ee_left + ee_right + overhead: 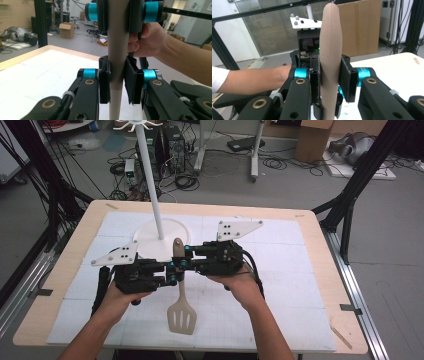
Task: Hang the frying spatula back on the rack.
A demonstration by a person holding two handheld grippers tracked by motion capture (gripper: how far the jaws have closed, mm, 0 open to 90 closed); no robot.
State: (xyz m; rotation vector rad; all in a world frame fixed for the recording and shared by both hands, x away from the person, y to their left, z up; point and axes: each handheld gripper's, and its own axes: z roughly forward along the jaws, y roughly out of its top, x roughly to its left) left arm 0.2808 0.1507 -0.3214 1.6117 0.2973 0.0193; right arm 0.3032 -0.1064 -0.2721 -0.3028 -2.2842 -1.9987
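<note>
Item: beige slotted plastic spatula (181,285), blade nearest the camera, held clear above the white gridded surface (280,270). Long axis ran away from the person, handle tip toward the white round-based stand with its pole (159,227). Right gripper (189,251) fingers (315,80) clamped the handle near its tip. Left gripper (172,272) gripped just below, fingers (104,82) narrow against the handle. The two grippers faced each other across it, equally near.

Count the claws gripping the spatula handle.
2. The right claw clamps the spatula handle near its top end; the left claw closes on it just below.
</note>
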